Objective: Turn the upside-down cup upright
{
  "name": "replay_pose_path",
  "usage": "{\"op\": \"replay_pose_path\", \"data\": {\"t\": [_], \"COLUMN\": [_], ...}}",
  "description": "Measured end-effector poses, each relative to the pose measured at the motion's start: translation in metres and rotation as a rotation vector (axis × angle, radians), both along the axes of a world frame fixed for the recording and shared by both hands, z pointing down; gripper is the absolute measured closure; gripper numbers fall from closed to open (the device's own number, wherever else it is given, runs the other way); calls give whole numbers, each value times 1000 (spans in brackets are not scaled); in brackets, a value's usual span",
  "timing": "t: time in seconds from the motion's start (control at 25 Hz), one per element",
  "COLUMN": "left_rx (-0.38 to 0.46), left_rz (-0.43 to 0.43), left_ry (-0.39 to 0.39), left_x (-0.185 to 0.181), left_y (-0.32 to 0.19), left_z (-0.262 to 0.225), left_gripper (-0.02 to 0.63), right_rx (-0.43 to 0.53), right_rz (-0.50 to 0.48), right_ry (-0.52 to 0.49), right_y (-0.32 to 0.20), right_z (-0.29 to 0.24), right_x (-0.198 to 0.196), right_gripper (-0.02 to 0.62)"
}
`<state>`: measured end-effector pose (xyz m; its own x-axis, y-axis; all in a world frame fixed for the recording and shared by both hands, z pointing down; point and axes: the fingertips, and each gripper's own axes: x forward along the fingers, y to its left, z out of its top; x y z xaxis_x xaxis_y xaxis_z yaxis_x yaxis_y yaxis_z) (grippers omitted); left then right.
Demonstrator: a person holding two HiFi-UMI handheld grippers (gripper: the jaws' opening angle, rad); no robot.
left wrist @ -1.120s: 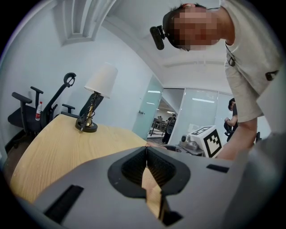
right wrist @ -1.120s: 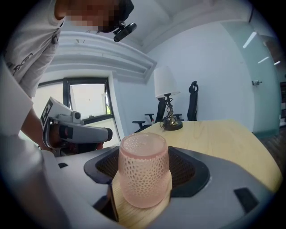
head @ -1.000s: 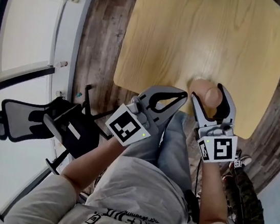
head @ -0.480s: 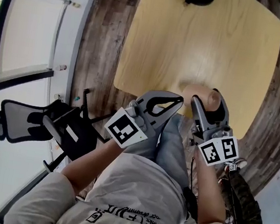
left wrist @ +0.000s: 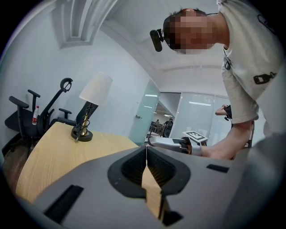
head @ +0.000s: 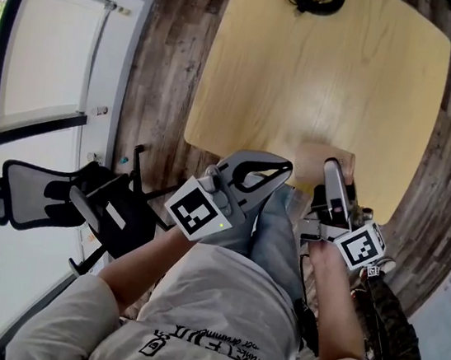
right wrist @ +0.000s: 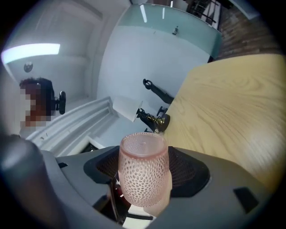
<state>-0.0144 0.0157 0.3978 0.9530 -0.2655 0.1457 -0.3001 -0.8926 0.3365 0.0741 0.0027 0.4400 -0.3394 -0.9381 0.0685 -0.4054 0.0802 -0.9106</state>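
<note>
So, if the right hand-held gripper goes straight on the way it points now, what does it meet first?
Probably the lamp at the far end of the table. The right hand-held gripper, shut on the pink cup, points across bare wood toward it, though height is hard to judge.

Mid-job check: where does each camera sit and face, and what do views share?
Head view: on the person's head, facing steeply down at the table; shirt, forearms, left tongs, right tongs show.
Left gripper view: on the shut, empty left tongs, facing across the table toward the lamp; person's arm at right.
Right gripper view: on the right tongs gripping the cup, tilted sideways; person at left.
Shared: table, lamp.
</note>
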Motion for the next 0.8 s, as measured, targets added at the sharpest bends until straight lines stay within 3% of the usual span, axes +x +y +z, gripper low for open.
{"op": "replay_pose_path", "data": {"t": [0.6,0.8], "left_rx": [12,17], "left_rz": [69,102], "left_ry": [36,33], "left_x": [1,3], "left_y": [16,19], "left_z": [-16,-15], "left_gripper": [595,594], "right_rx": [1,9], "right_rz": [149,162], "right_ry": [-525,-584], "right_y": [9,11], "right_z": [3,6], "right_x": [12,13], "right_gripper": [270,270]}}
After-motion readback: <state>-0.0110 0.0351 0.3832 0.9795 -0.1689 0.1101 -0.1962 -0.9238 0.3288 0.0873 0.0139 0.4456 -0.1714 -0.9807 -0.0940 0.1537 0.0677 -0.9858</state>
